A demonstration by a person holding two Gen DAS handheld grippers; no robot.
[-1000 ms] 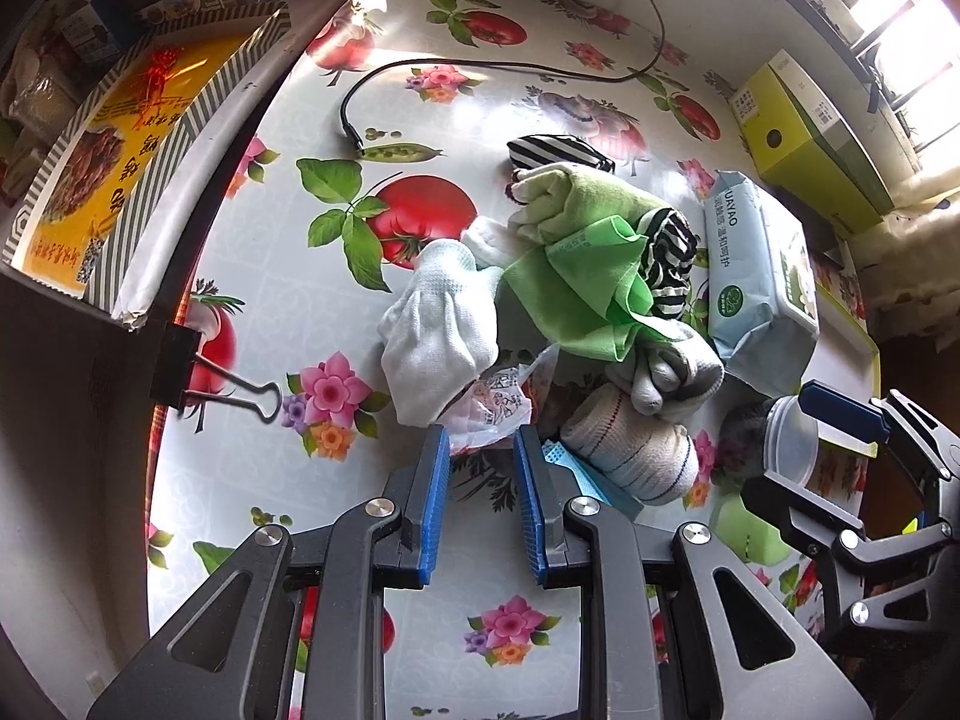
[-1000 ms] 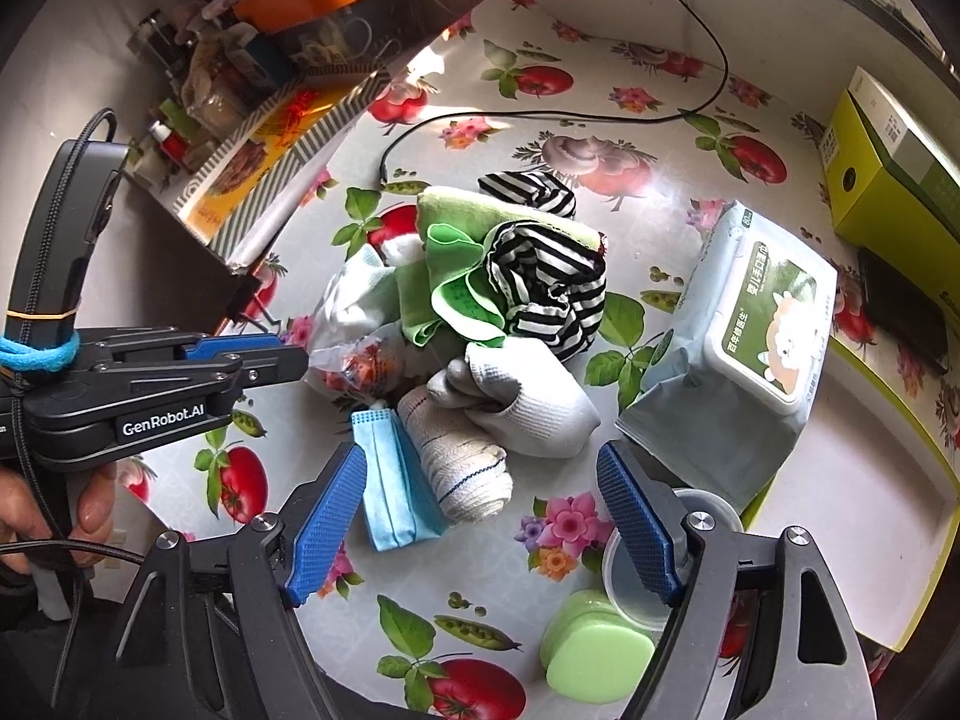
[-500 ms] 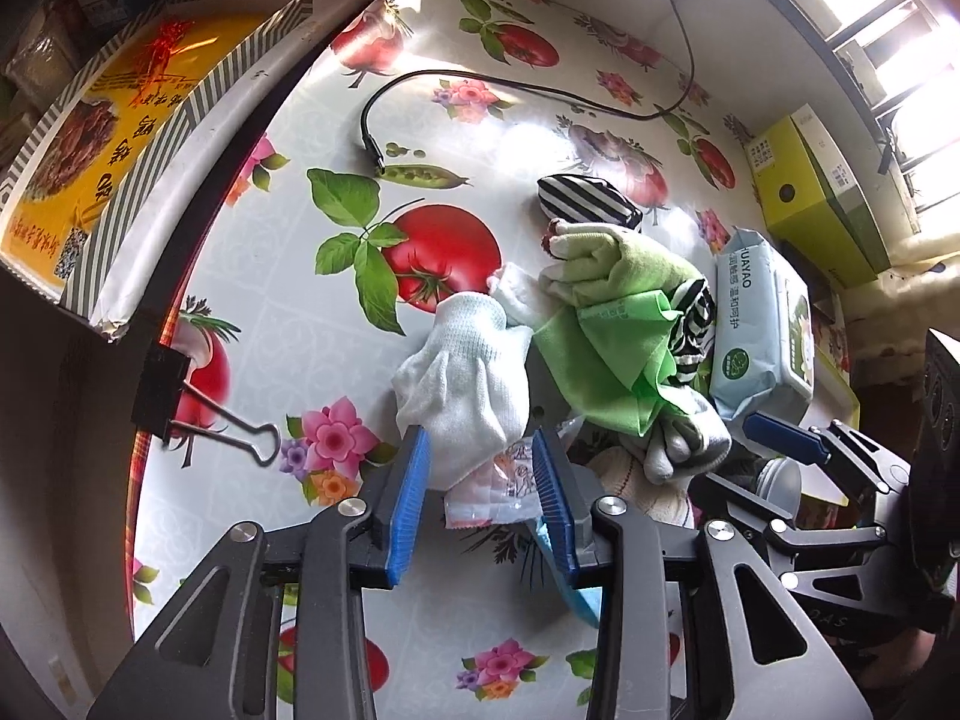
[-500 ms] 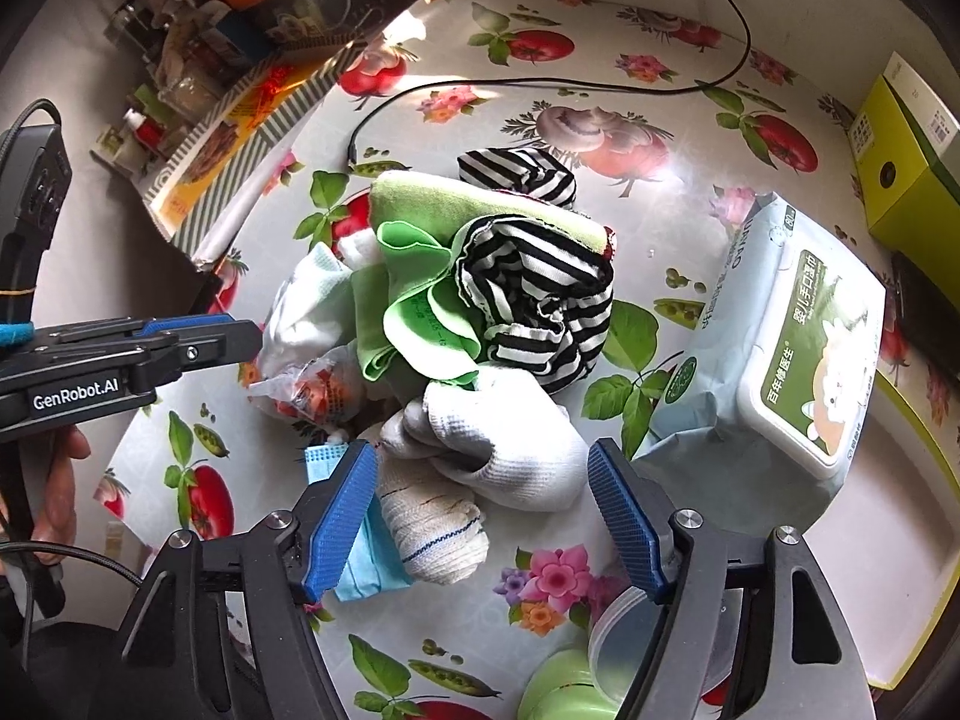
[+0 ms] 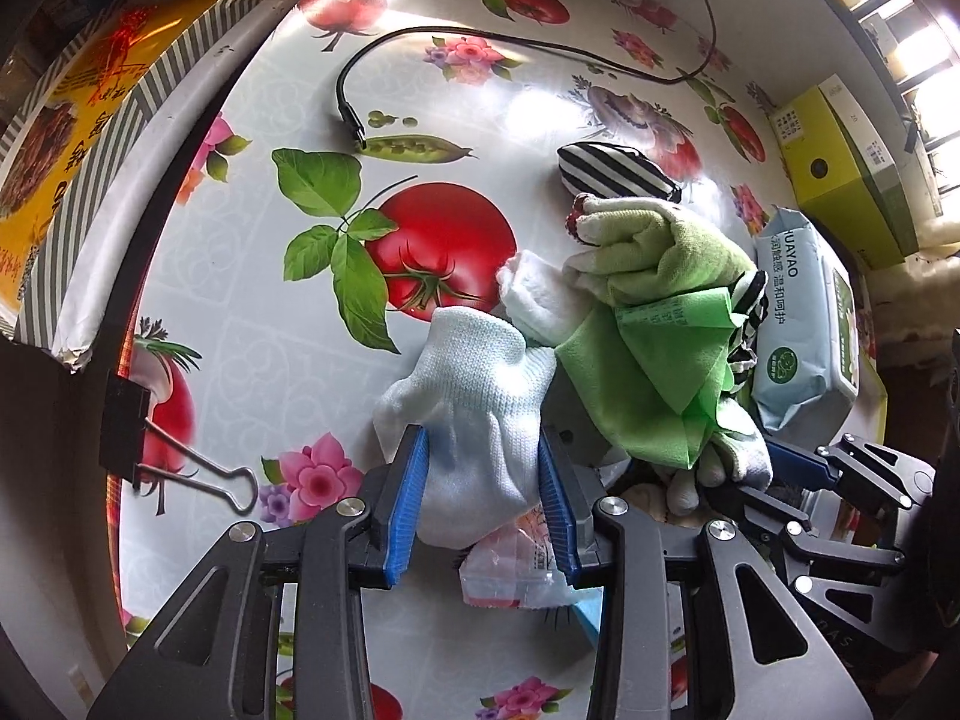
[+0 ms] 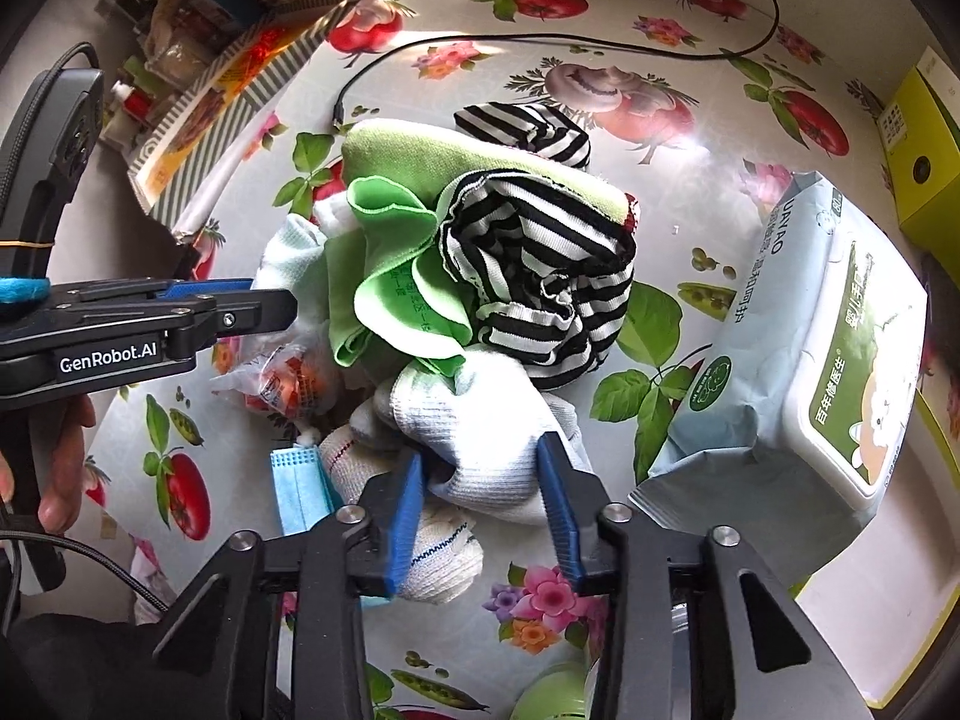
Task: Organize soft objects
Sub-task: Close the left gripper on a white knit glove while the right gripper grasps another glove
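A heap of soft things lies on the fruit-print tablecloth: a green cloth [image 5: 654, 372], a black-and-white striped cloth [image 6: 540, 276], two white gloves, a rolled bandage [image 6: 438, 552] and a blue face mask [image 6: 297, 480]. My left gripper [image 5: 480, 480] points down and stands open astride the left white knit glove [image 5: 474, 396], with a pad on either side of it. The jaws of my right gripper [image 6: 480, 492] are closing on the other white ribbed glove [image 6: 480, 420], which bunches between the pads. A crinkled plastic packet [image 5: 516, 570] lies under the left glove.
A pack of wet wipes [image 6: 810, 360] lies to the right of the heap, with a yellow box [image 5: 840, 162] beyond it. A black cable [image 5: 480, 39] runs across the far side. A binder clip [image 5: 156, 456] and a striped-rim tray [image 5: 90, 90] sit at the left edge. A green tub [image 6: 552, 690] is near the front.
Both grippers came down onto the heap. The left jaws widened and now straddle the knit glove. The right jaws narrowed from wide open onto the ribbed glove.
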